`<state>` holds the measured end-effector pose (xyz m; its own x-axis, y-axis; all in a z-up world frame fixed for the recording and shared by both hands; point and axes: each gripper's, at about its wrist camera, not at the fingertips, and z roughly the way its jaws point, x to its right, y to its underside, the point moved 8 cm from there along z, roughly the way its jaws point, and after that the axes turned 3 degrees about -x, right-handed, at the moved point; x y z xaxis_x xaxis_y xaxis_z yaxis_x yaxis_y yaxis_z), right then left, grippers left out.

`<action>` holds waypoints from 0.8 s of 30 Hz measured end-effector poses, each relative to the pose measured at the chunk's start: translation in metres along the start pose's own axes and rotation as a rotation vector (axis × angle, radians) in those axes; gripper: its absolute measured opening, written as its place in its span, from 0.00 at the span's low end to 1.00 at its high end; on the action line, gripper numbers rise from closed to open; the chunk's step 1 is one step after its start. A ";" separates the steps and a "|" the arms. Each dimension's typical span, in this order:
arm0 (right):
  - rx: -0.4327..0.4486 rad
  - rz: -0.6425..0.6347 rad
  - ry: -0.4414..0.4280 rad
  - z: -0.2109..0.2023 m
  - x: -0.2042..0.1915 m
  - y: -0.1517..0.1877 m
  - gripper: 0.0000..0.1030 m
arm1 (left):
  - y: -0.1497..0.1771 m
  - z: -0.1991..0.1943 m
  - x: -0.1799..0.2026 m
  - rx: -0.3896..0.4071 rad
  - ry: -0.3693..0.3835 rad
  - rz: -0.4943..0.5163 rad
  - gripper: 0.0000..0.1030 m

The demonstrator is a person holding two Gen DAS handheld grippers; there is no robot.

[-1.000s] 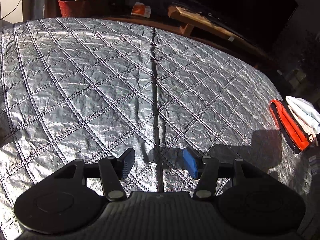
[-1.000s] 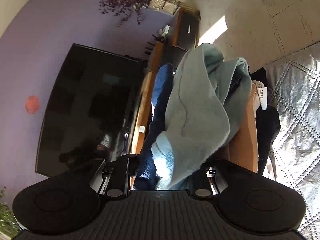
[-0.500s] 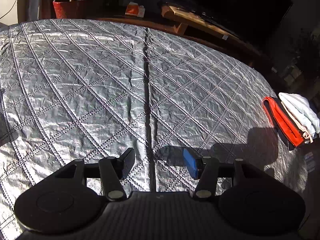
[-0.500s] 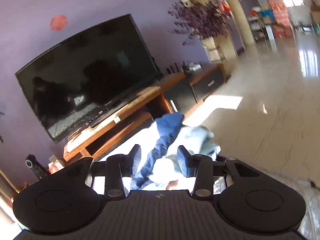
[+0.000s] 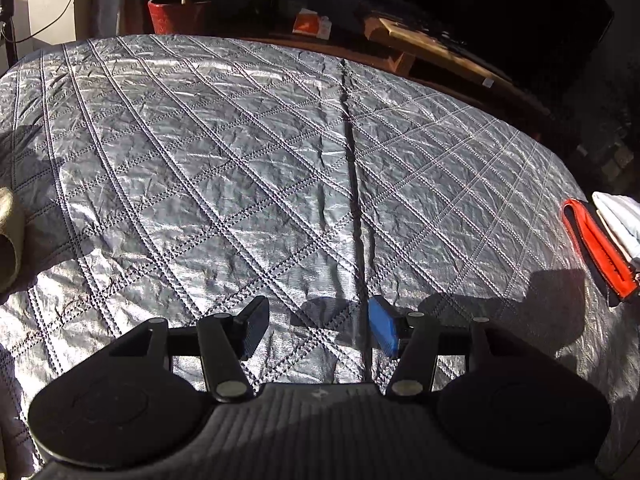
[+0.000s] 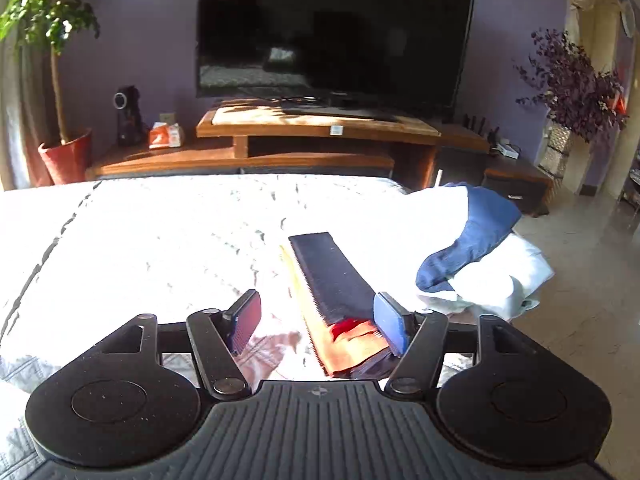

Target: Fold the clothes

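My left gripper hangs open and empty just above the silver quilted cover. At that cover's right edge lie a folded red and black garment and a folded white one. In the right wrist view, my right gripper is open with nothing held. It hovers over the near end of a folded dark and orange garment, which lies on the sunlit cover. To its right sits a loose pile of clothes with a dark blue piece on top.
Beyond the cover's far edge stand a wooden TV stand, a large dark TV, and a red plant pot. A beige object shows at the left edge. Tiled floor lies to the right.
My right gripper let go of the light blue garment onto the pile, opened, and swung round over the folded dark and orange garment. My left gripper stayed open and shifted slightly.
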<state>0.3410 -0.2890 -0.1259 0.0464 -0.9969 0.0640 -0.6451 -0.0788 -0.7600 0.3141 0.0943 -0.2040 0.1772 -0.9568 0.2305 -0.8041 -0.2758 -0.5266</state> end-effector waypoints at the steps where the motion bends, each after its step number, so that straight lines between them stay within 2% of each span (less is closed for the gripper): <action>1: -0.017 0.002 -0.042 0.000 -0.025 0.011 0.75 | -0.001 -0.002 -0.003 0.010 -0.007 -0.007 0.55; 4: -0.112 0.060 -0.153 0.009 -0.093 0.033 0.77 | -0.004 -0.008 -0.012 0.030 -0.018 -0.029 0.68; 6: -0.154 0.080 -0.214 0.012 -0.136 0.042 0.77 | -0.002 -0.010 -0.020 0.026 -0.046 -0.029 0.70; 9: -0.166 0.039 -0.265 0.013 -0.189 0.050 0.88 | 0.001 -0.009 -0.033 -0.011 -0.083 -0.029 0.76; 10: -0.186 0.018 -0.266 0.017 -0.199 0.052 0.94 | 0.002 -0.008 -0.037 -0.025 -0.092 -0.031 0.78; 11: -0.209 -0.004 -0.266 0.021 -0.209 0.054 0.95 | 0.003 -0.008 -0.041 -0.038 -0.101 -0.032 0.79; 14: -0.197 -0.034 -0.234 0.023 -0.216 0.055 0.97 | 0.006 -0.006 -0.052 -0.077 -0.134 -0.033 0.83; 16: -0.192 -0.056 -0.174 0.028 -0.210 0.057 1.00 | 0.004 -0.007 -0.057 -0.089 -0.161 -0.031 0.88; 19: -0.224 -0.070 -0.094 0.041 -0.199 0.062 1.00 | 0.003 -0.006 -0.058 -0.109 -0.144 -0.047 0.91; 24: -0.212 0.064 -0.041 0.025 -0.162 0.060 0.99 | 0.005 -0.017 -0.029 -0.092 -0.106 0.062 0.91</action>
<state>0.3137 -0.1324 -0.1979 0.0288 -0.9995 -0.0096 -0.7936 -0.0170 -0.6083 0.2953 0.1217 -0.1997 0.1802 -0.9775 0.1093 -0.8632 -0.2105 -0.4588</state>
